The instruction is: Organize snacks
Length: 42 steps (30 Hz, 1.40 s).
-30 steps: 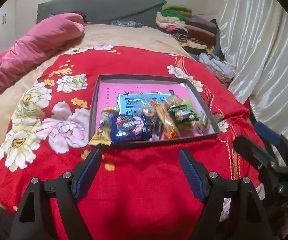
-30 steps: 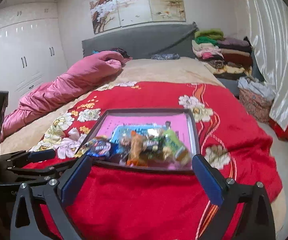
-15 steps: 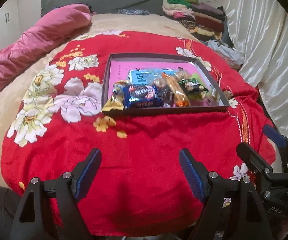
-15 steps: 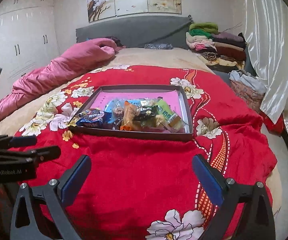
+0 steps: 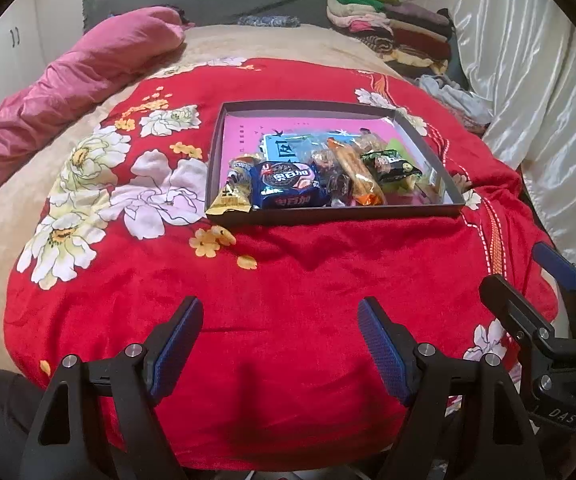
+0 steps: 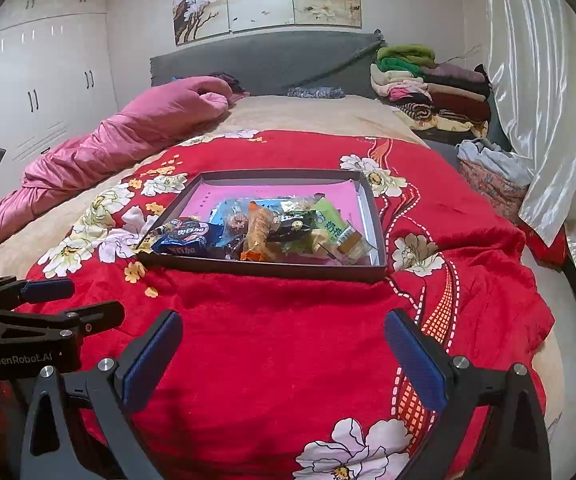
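Both claws have drawn back toward the foot edge of the bed since the earlier frames, so the tray (image 5: 428, 210) now sits farther ahead of them. Left claw (image 5: 279, 340) and right claw (image 6: 283, 354) hover over the red floral blanket (image 5: 288, 280) with jaws spread wide, gripping nothing. Tray rests mid-blanket, well apart from both claws, with the snacks (image 5: 288, 190) piled along its near wall on the pink liner.
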Available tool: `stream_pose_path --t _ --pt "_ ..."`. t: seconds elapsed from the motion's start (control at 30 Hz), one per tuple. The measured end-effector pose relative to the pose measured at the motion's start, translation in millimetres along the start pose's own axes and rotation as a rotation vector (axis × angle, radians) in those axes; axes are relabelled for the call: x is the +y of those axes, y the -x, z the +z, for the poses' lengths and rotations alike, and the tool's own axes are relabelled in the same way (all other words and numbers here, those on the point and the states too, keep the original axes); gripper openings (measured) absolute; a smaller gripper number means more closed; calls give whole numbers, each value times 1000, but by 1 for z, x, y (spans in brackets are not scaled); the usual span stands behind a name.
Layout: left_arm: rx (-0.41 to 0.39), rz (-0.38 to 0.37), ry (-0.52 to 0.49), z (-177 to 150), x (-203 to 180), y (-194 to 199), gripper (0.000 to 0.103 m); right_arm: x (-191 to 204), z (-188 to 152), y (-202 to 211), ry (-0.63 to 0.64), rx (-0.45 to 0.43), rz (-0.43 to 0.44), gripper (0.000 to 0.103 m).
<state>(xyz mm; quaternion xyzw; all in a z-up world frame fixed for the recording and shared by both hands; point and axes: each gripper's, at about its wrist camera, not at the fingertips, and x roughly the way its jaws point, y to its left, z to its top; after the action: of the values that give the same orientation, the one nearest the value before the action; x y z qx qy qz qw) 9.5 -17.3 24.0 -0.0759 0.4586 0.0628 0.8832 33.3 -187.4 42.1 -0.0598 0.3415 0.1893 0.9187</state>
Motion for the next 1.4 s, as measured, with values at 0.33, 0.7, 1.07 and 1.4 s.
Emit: stream_pose_path --t 0.33,0.7,1.07,1.4 --pt "0 3 3 0 1 0 81 0 -1 0 -1 2 -3 102" --pt "1 5 3 0 0 0 81 -1 -2 -1 0 7 -5 102" --pt "4 13 3 0 5 -1 81 -3 -2 0 -1 8 -14 102" --pt "7 19 2 -1 5 -1 81 -3 -2 -1 2 16 -19 102"
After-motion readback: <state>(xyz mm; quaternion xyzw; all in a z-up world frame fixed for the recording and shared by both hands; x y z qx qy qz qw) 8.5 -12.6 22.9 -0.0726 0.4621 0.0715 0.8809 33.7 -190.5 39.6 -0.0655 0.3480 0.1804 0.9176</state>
